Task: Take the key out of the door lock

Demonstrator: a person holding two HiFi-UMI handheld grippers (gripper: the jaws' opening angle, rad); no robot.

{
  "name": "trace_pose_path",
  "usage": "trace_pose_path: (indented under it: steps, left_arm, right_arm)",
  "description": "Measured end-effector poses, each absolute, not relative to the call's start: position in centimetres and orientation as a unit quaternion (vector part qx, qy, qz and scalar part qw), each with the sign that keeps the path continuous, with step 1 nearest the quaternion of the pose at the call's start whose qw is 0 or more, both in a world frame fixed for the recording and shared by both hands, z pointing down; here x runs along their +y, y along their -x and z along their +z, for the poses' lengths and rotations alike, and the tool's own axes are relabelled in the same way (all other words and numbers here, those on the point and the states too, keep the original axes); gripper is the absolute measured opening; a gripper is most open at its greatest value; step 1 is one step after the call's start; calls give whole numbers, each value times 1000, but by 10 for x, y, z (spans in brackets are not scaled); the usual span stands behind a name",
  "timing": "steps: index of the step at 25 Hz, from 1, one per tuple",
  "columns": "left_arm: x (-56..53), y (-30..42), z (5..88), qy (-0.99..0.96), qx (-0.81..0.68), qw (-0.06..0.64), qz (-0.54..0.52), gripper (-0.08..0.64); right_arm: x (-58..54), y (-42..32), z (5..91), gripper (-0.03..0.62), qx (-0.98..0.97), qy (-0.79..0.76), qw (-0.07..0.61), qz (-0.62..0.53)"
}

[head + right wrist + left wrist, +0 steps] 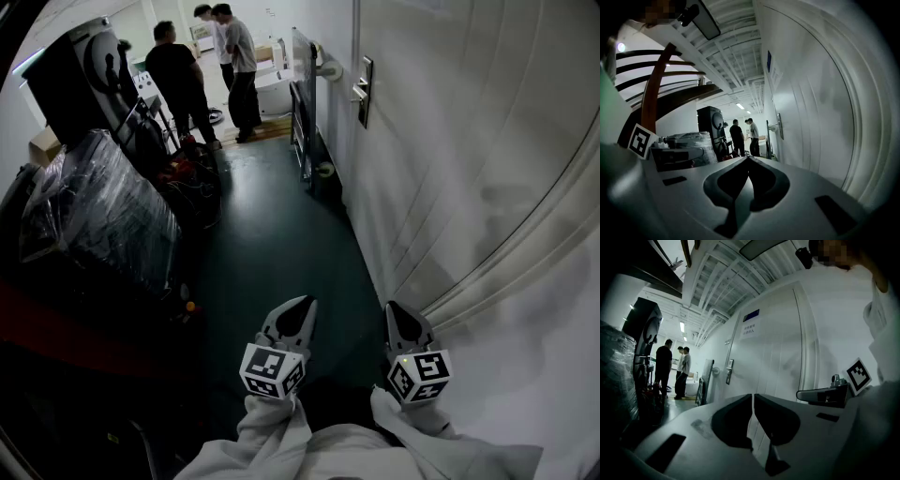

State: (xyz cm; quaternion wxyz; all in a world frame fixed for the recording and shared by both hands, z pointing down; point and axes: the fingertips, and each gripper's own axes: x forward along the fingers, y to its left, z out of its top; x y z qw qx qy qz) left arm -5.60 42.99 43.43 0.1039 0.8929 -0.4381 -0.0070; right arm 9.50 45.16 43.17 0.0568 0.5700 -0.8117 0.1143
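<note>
Down by the white sleeves, left tool and right tool both hang low over the dark floor, each with its jaws pinched together on nothing. The door lock sits well up the corridor on the white door to the right, by the lever handle. The key is too small to make out from here, so I'm guessing it's in that plate. Tbh the job hasn't started. I'd walk up close first and open the right tool, since it's on the door side. Then square it to the key's head, grip, and pull straight out, no twisting.
</note>
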Motion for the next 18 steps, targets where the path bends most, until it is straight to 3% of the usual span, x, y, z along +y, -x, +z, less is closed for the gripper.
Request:
trace_pose_path:
  steps: [18]
  left_arm:
    - [423, 63, 437, -892, -438, 109, -11, 26]
  right_arm:
    - [446, -80, 442, 52, -814, -562, 58, 134]
